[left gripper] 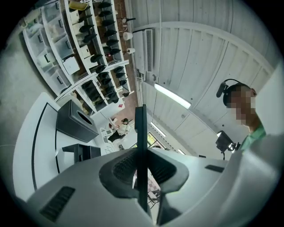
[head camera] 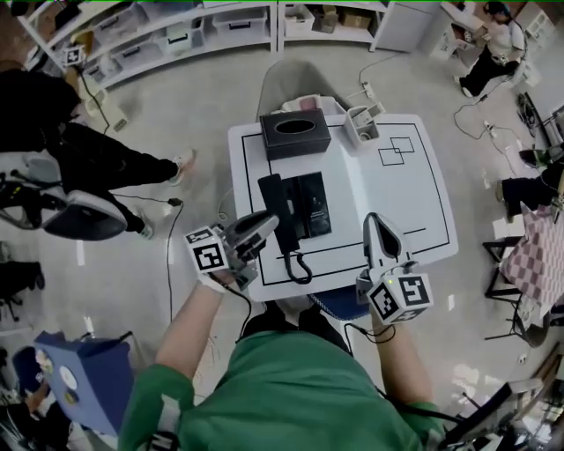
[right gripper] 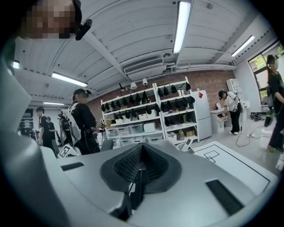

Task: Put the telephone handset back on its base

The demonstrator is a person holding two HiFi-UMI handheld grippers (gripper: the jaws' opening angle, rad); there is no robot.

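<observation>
Grey jaws of our left hand-held gripper (head camera: 268,225) clamp the slim black handset (head camera: 271,195), coiled cord (head camera: 298,267) trailing, along the left side of its base (head camera: 313,204) on the white desk (head camera: 414,194). Our right hand-held gripper (head camera: 377,225) is closed and empty.

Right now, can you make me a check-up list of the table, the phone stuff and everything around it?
Surface: white table with black lines drawn on it.
Job's things: black handset held over the left side of the phone base; cannot tell if it is seated.
Clutter: black tissue box and a white holder at the far edge.
Grippers: left gripper shut on the handset; right gripper shut and empty, over the table's near right part.
Cables: curly cord runs from the handset; a floor cable lies left of the table.
Surroundings: shelves with boxes; a person in black stands nearby.
</observation>
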